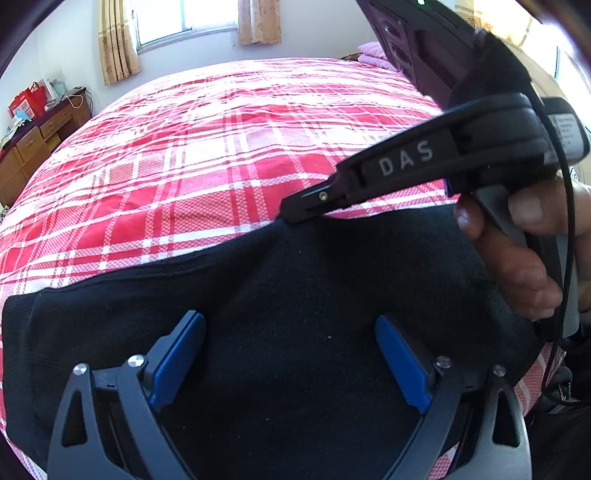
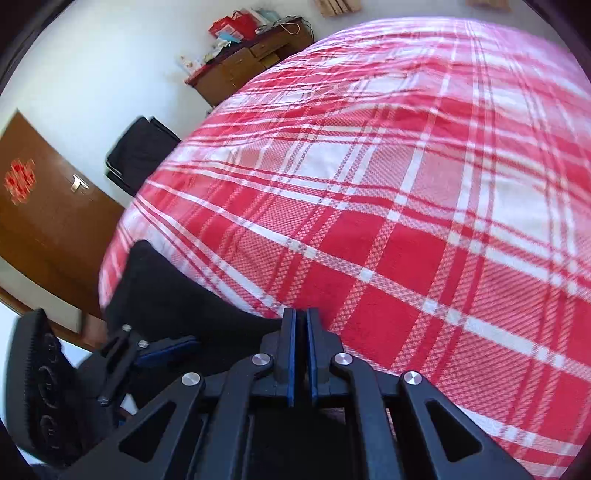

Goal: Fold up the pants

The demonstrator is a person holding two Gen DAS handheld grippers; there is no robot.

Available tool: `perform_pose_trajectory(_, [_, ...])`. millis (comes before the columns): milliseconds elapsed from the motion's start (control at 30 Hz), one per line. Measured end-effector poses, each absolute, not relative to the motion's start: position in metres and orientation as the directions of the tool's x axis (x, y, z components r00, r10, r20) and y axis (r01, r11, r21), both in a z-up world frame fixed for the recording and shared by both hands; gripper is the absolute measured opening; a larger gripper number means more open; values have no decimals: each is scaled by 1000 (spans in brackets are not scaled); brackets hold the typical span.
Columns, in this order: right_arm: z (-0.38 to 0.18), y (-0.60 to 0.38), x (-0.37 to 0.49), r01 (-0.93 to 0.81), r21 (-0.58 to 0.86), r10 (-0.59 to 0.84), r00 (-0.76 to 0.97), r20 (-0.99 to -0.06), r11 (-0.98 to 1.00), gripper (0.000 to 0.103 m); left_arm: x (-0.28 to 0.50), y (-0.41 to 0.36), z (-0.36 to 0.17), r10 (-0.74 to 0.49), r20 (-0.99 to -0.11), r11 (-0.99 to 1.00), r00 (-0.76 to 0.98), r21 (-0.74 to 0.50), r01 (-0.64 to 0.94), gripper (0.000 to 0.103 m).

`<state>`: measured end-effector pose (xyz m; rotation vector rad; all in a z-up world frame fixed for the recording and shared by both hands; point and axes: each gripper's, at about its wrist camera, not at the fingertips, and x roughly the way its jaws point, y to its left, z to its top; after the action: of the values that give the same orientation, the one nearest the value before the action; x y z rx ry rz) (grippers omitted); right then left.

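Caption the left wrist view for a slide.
Left gripper open over black pants on the plaid bedspread; right gripper pinches their far edge.

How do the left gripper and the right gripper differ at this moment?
The left gripper stands wide open above the black pants, pinching nothing; the right gripper is shut. The left gripper hangs over the middle of the pants; the right gripper's tip sits at their far edge, next to the checked bedcover. Both have blue pads.

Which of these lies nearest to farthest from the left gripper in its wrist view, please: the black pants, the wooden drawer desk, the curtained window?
From the left gripper:
1. Black pants, directly beneath.
2. Wooden drawer desk, far left.
3. Curtained window, back wall.
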<state>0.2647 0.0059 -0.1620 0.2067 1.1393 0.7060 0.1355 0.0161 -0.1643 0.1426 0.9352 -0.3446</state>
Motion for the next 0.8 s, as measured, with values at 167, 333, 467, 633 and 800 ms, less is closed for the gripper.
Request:
perform_pose_trajectory(167, [-143, -28, 260, -372, 551, 655, 268, -706, 747, 7, 133, 14, -159, -208, -819, 941, 535, -18, 338, 97])
perform_pose_trajectory(333, [-128, -65, 239, -372, 657, 752, 243, -613, 656, 7, 130, 3, -154, -215, -821, 929, 529, -5, 370, 97])
perform_pose_trajectory(467, [-143, -75, 226, -361, 696, 778, 174, -604, 621, 10, 129, -10, -162, -203, -838, 914, 507, 24, 406, 100])
perform_pose_trajectory(633, [-175, -92, 234, -224, 688, 724, 206, -659, 690, 15, 127, -5, -162, -204, -846, 907, 493, 27, 421, 103])
perform_pose_trajectory(800, [-158, -135, 219, -205, 737, 762, 260, -593, 644, 34, 118, -11, -141, -291, -808, 884, 512, -24, 466, 103])
